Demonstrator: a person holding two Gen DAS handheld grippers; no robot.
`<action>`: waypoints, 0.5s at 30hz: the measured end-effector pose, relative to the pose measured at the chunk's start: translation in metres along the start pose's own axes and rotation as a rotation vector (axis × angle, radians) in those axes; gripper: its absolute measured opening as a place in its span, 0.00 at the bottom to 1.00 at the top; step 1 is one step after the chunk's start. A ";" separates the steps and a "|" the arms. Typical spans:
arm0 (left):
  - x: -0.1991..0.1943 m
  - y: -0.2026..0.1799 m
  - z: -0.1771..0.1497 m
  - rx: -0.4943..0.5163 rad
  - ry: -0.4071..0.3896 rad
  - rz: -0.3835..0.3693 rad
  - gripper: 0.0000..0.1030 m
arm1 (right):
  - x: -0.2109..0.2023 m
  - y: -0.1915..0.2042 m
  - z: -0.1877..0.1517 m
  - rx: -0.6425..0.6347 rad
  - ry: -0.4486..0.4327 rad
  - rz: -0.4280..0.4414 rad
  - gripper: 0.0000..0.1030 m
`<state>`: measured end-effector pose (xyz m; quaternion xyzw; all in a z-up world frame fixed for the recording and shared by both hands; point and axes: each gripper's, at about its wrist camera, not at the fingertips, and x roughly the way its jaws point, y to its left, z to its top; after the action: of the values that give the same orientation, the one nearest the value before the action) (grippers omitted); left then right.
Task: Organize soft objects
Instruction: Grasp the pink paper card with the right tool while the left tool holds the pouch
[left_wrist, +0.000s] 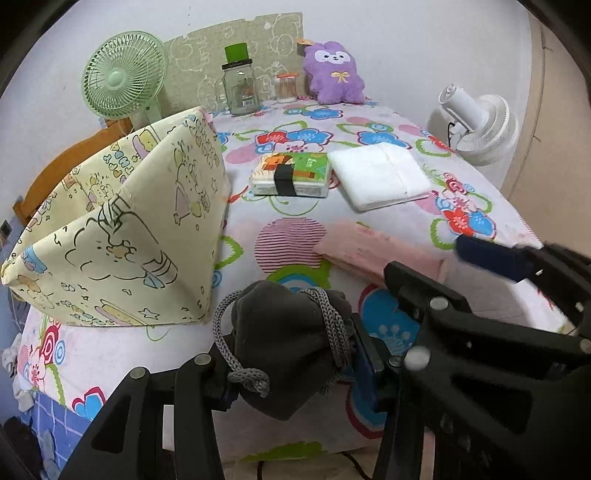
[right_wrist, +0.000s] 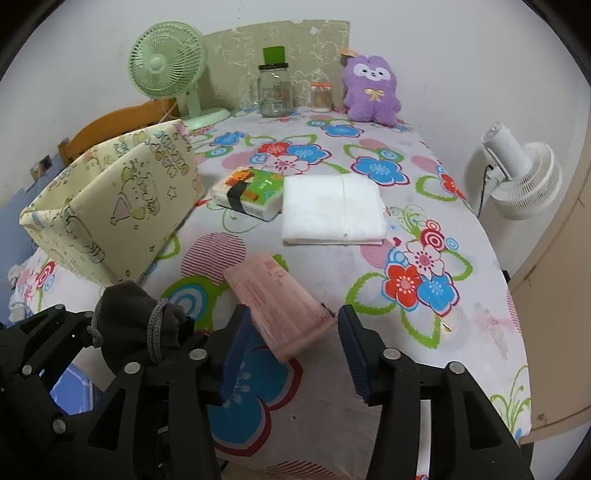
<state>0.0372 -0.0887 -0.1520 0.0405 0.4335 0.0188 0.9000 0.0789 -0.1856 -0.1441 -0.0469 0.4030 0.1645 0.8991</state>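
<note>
No word, brand or number can be read in either view. The glass jar (left_wrist: 239, 92) at the upper middle of the frame carries a small label with a barcode-like patch, too small to make out. The green tissue pack (left_wrist: 290, 173) in the middle and the pink pack (right_wrist: 279, 301) low in the right wrist view bear print, blurred beyond reading.

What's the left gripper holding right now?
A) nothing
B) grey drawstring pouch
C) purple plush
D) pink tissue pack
B: the left gripper is shut on the grey drawstring pouch, its cord looped over the front. The pink tissue pack lies on the table between the open fingers of the right gripper, and the purple plush sits at the far wall.
</note>
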 end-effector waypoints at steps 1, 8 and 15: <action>0.000 0.001 0.000 -0.002 -0.001 0.000 0.50 | -0.001 0.002 0.000 -0.011 -0.010 0.000 0.67; 0.002 0.003 0.002 -0.001 0.004 -0.006 0.50 | 0.009 0.005 0.007 -0.044 -0.011 0.018 0.69; 0.002 0.002 0.003 0.018 0.001 -0.002 0.50 | 0.031 0.004 0.011 -0.018 0.055 0.071 0.58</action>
<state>0.0407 -0.0868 -0.1519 0.0481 0.4340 0.0139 0.8995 0.1043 -0.1715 -0.1594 -0.0451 0.4275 0.1984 0.8808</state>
